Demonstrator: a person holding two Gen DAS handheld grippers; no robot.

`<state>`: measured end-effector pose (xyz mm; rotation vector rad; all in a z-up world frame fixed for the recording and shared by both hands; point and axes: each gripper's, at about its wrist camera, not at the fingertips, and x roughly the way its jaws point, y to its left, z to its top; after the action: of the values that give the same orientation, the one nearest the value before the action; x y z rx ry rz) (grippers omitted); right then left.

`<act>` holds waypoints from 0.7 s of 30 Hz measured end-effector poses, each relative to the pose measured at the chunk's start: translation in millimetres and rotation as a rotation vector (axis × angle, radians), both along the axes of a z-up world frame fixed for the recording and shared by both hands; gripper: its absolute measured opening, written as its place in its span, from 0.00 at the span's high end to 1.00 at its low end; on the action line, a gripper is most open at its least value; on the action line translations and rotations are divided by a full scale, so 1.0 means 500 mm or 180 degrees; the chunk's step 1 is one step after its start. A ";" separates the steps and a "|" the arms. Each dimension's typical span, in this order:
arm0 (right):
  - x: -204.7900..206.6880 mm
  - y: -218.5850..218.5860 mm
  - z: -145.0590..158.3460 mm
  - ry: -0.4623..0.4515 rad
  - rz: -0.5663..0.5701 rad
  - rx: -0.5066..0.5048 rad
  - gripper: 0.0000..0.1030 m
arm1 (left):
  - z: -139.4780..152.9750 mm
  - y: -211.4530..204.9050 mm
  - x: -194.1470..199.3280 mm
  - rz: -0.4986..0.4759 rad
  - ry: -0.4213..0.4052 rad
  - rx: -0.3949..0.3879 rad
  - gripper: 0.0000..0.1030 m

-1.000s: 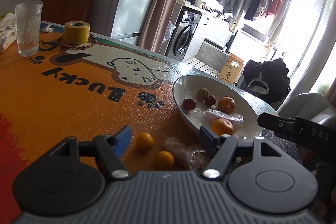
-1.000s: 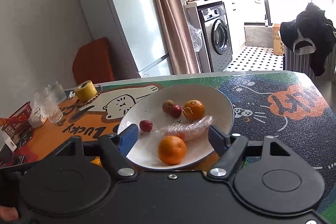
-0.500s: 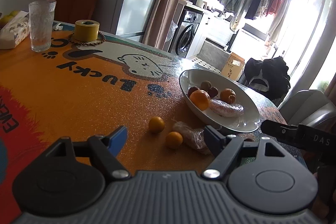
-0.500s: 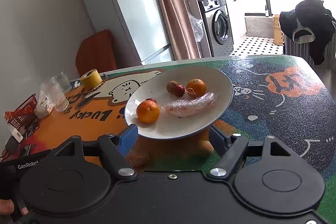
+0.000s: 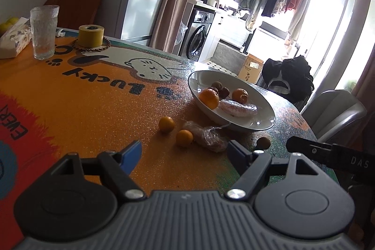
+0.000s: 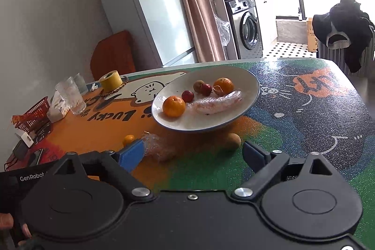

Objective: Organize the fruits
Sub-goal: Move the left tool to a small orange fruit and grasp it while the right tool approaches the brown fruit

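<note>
Both grippers are held just short of the bowl (image 6: 254,86), nothing pinched: left gripper (image 5: 184,151) is spread wide, right gripper (image 6: 193,151) is opening. Two oranges (image 6: 173,106), small red fruit (image 6: 188,96) and a wrapped piece (image 6: 218,102) are seen inside the bowl; two kumquats (image 5: 166,124), a wrapped lump (image 5: 206,136) and a brown fruit (image 6: 232,140) are left beside it.

The bare orange stretch of the table (image 5: 82,104) lies open toward the glass (image 5: 44,32) and tape roll (image 5: 91,35). Near the bowl (image 6: 248,95), two small oranges (image 5: 166,124), a plastic-wrapped lump (image 5: 206,136) and a brown fruit (image 6: 232,141) crowd the way.
</note>
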<state>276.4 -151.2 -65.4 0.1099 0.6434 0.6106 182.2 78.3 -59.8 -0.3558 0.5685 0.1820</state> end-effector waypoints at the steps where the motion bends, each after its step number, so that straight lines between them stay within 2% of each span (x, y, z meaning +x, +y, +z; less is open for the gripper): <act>1: -0.004 -0.003 0.000 -0.0007 -0.0004 0.0002 0.06 | 0.001 -0.002 -0.003 -0.0015 0.0000 0.0012 0.22; 5: -0.014 -0.013 0.003 -0.0042 -0.0013 0.0028 0.01 | 0.004 -0.012 -0.011 -0.0076 0.0002 0.0098 0.15; 8: -0.018 -0.020 0.005 -0.0071 0.0001 0.0037 0.00 | 0.006 -0.018 -0.011 -0.0109 0.0028 0.0217 0.12; 21: -0.007 -0.011 -0.022 -0.0090 -0.0062 -0.0093 0.00 | -0.001 -0.005 0.015 -0.0227 0.0161 0.0295 0.10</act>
<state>272.9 -156.6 -76.2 0.0801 0.6229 0.5828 189.9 75.6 -60.2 -0.2413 0.6196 0.1482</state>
